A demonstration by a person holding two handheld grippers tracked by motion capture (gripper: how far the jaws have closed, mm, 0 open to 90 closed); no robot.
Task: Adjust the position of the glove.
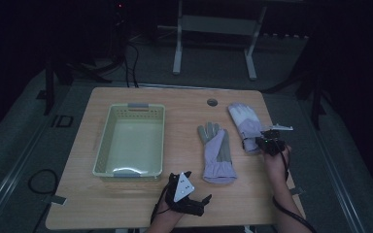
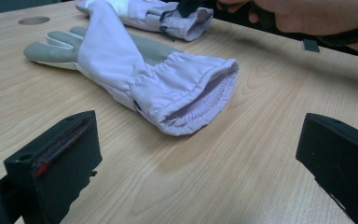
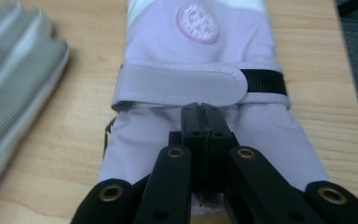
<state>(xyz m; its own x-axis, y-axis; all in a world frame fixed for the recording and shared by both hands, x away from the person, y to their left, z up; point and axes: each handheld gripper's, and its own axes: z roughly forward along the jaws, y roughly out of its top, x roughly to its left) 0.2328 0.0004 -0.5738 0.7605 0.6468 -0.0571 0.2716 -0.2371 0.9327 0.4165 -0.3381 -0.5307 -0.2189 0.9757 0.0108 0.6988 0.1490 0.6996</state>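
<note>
The right-hand glove lies flat on the wooden table, and the right gripper is over its cuff, just below the fastening strap. Its jaws are pressed together with the cuff cloth between them, so I judge that it has the glove pinched, probably to lift it.

To do this well, I think the grip must take both layers of the cuff, not only the top one; otherwise the glove may hang open or slip when it rises. A straight, slow lift would keep the fingers from dragging.

Just to the left of this gripper lies the second glove, palm up, with its cuff opening turned toward the left gripper. That gripper rests near the table edge, its jaws wide apart with nothing between them, and the glove cuff is a little ahead of it.

Farther to its left stands a pale green basket, empty, perhaps the place for the gloves.
</note>
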